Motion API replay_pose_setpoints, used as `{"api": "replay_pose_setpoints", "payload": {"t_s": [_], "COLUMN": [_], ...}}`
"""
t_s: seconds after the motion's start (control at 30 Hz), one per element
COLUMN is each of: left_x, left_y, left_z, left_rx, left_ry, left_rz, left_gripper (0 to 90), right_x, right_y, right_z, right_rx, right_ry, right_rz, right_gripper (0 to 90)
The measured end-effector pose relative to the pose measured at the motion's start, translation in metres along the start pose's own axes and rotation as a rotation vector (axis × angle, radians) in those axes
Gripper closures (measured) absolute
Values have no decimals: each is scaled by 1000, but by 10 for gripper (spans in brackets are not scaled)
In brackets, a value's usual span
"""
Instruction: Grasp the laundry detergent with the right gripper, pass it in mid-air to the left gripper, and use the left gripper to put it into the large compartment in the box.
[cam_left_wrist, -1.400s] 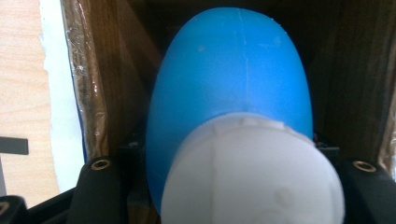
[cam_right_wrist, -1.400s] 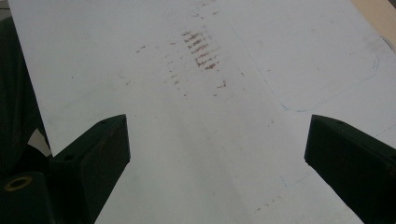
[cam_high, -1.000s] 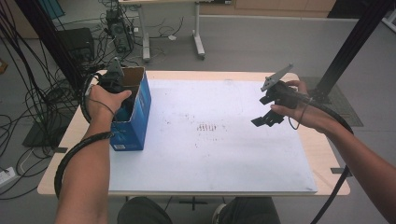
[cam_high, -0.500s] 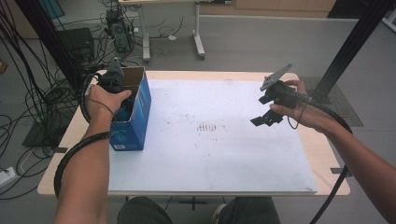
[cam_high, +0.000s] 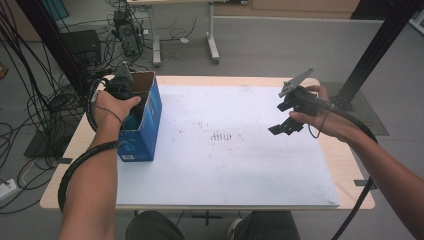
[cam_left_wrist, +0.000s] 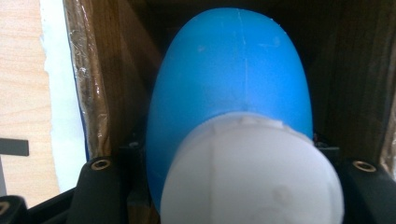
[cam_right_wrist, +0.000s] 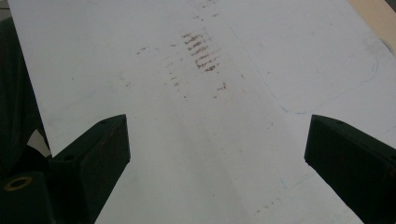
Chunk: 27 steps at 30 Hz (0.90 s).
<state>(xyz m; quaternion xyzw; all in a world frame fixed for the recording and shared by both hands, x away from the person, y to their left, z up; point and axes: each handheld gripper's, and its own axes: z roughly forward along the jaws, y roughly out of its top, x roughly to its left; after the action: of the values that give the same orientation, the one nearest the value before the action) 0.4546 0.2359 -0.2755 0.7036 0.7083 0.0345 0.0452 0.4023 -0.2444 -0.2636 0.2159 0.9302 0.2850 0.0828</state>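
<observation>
Left tool (cam_high: 121, 86), reaching into the open blue box (cam_high: 145, 131), grasps a blue white-capped bottle (cam_left_wrist: 231, 116) inside it; right tool (cam_high: 286, 126), released, hangs well right of the box; the smooth bottle could slip or snag the box wall on lifting.

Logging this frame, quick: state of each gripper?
Left gripper: inside the blue box, shut on the blue bottle.
Right gripper: open, holding nothing, above the white sheet.

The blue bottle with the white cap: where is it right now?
The blue bottle sits inside the blue cardboard box at the table's left edge, between the left gripper's jaws.
</observation>
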Motion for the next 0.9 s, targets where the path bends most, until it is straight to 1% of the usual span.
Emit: {"api": "replay_pose_setpoints", "payload": {"t_s": [0.9], "left_x": [-1], "left_y": [-1], "left_z": [0], "left_rx": [-7], "left_ry": [2], "left_rz": [3], "left_gripper": [372], "right_x": [0], "right_y": [0], "right_z": [1], "right_rx": [-6], "right_ry": [7], "right_rz": [0], "right_gripper": [68]}}
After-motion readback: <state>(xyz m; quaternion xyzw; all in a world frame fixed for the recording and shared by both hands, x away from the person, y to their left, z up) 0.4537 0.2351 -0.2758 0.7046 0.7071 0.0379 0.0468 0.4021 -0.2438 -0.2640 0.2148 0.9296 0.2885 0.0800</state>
